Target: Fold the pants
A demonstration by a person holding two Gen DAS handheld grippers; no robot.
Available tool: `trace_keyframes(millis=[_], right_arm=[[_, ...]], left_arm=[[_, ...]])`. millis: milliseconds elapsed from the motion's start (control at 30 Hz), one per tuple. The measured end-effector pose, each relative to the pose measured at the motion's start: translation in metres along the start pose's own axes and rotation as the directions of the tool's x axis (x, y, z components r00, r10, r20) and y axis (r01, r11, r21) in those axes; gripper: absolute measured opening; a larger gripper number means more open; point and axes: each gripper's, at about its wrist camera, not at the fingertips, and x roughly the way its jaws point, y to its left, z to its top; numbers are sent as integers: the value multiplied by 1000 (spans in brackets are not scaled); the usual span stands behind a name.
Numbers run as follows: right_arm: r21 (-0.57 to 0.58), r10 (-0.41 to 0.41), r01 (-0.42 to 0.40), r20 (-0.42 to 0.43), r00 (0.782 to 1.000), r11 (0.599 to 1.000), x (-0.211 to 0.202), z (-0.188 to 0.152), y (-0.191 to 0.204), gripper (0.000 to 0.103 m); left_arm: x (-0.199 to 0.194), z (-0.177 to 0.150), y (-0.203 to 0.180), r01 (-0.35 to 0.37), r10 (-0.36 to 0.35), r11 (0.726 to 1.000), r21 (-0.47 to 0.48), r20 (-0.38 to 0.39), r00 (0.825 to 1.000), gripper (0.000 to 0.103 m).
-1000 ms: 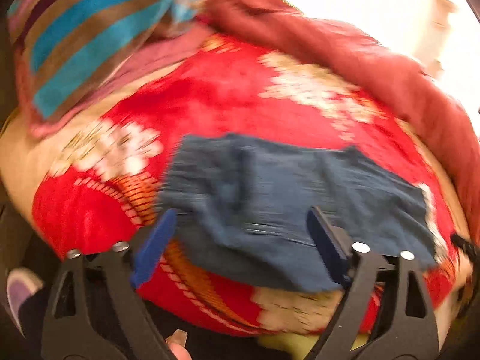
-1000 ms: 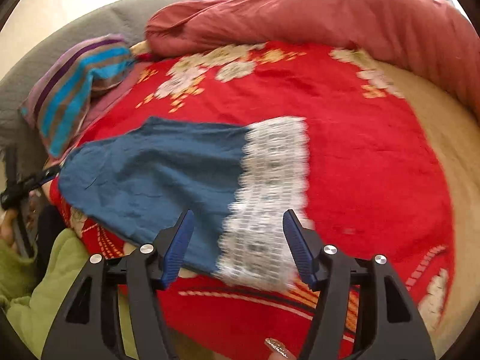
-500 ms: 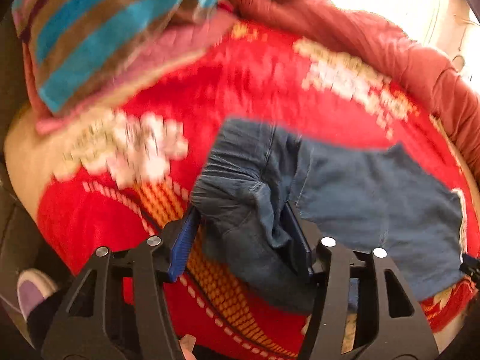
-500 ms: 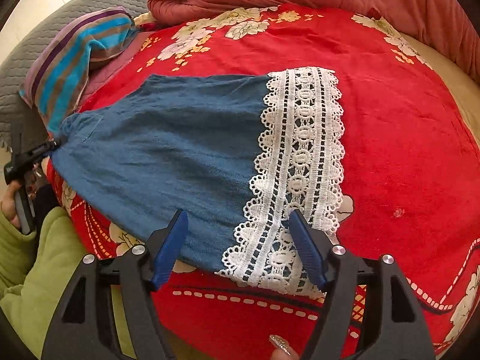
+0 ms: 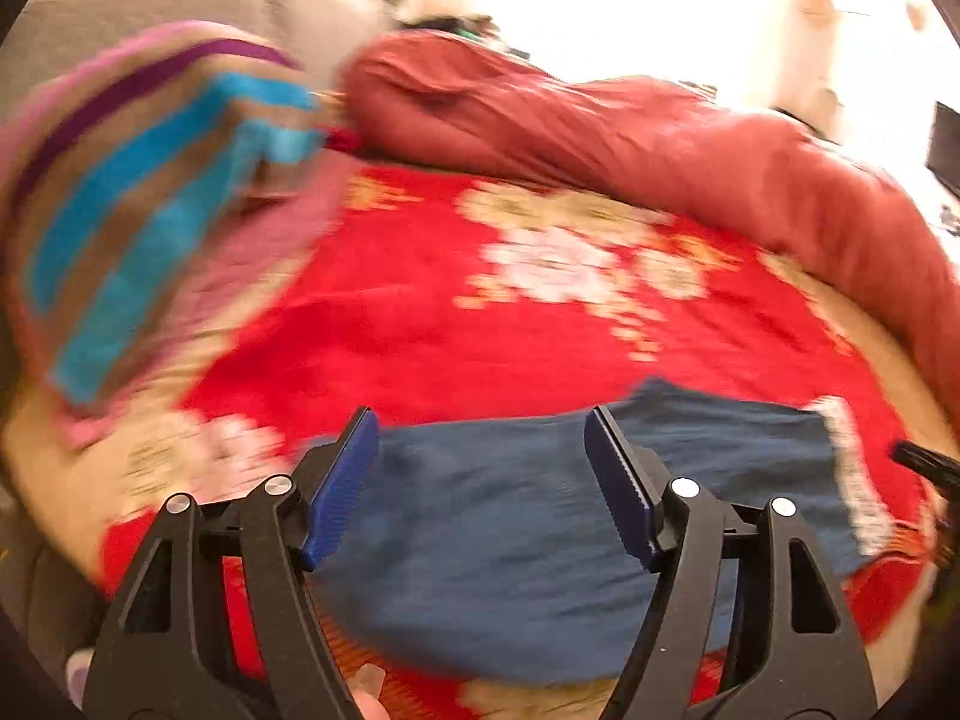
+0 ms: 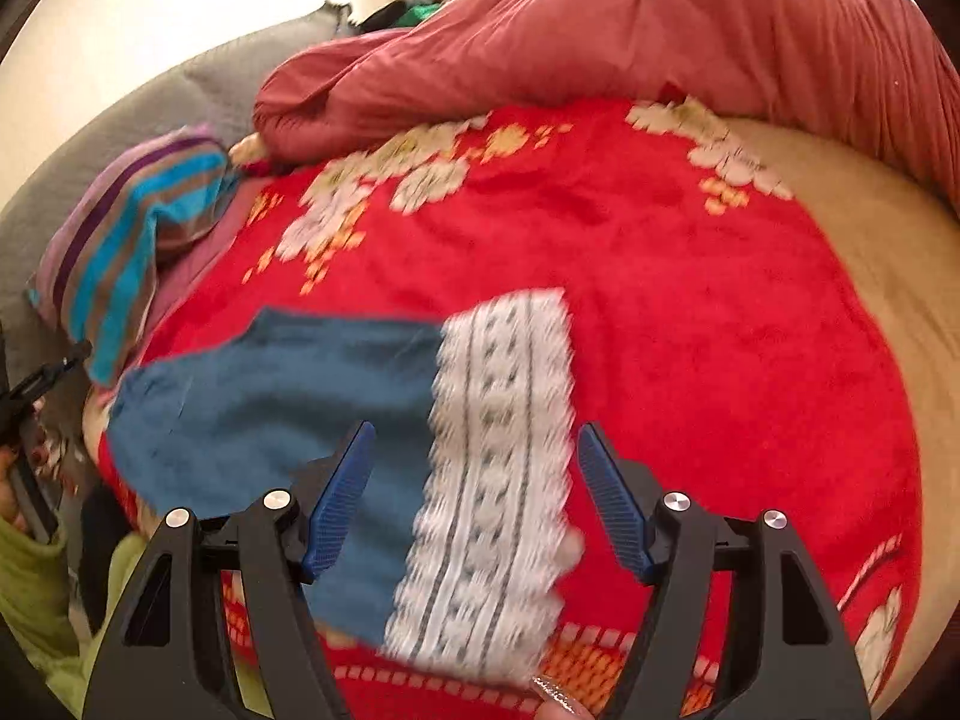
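The blue pants (image 6: 270, 408) lie spread flat on the red flowered blanket (image 6: 690, 330) that covers the bed, near its front edge. Their white lace cuff (image 6: 498, 480) is at the right end in my right view and shows as a pale strip (image 5: 852, 480) at the far right in my left view, where the blue cloth (image 5: 510, 540) fills the lower middle.

My left hand-held gripper (image 5: 480, 480) hangs above the waist end of the pants with its blue pads apart; its jaws have just been opening, and no cloth is caught between them. My right hand-held gripper (image 6: 474, 498) hangs over the cuff end, pads apart too, the lace showing between them but not pinched.

Farther out, a striped pillow (image 6: 126, 252) sits at the left of the bed, a rumpled rust-red quilt (image 6: 660, 30) is heaped along the far side, and a grey headboard (image 6: 180, 108) stands behind the pillow. My green sleeve (image 6: 36, 588) shows at the lower left of the right view.
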Motion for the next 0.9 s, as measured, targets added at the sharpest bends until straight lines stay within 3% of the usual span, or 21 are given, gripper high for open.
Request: trace_keyframes(millis=[100, 233, 500, 533, 567, 633, 700, 733, 767, 900], right_arm=[[38, 12, -11, -6, 1000, 999, 16, 21, -15, 68], [83, 21, -17, -57, 998, 996, 48, 42, -32, 68], [198, 134, -106, -134, 982, 974, 95, 51, -57, 68], [204, 140, -111, -135, 981, 973, 97, 51, -58, 68], [211, 146, -116, -136, 980, 971, 100, 50, -60, 68], [219, 171, -140, -132, 976, 966, 104, 48, -62, 67], [205, 194, -164, -133, 972, 965, 105, 47, -61, 50], [196, 213, -185, -133, 968, 963, 105, 46, -59, 32], [187, 223, -197, -127, 967, 962, 103, 46, -58, 24], [117, 190, -184, -36, 981, 976, 86, 52, -50, 14]], left_arm=[[45, 15, -31, 96, -92, 994, 42, -90, 992, 63], [102, 19, -61, 153, -135, 986, 71, -206, 969, 63], [185, 18, -84, 196, -162, 978, 73, -329, 930, 63], [187, 15, -84, 212, -178, 975, 63, -340, 923, 59], [190, 10, -86, 236, -204, 970, 51, -354, 913, 36], [190, 1, -94, 285, -246, 957, 53, -371, 895, 3], [182, 0, -97, 276, -237, 958, 71, -343, 909, 2], [178, 1, -97, 275, -238, 959, 71, -327, 915, 2], [173, 5, -95, 274, -244, 960, 62, -297, 923, 2], [160, 19, -96, 255, -230, 962, 100, -210, 950, 1]])
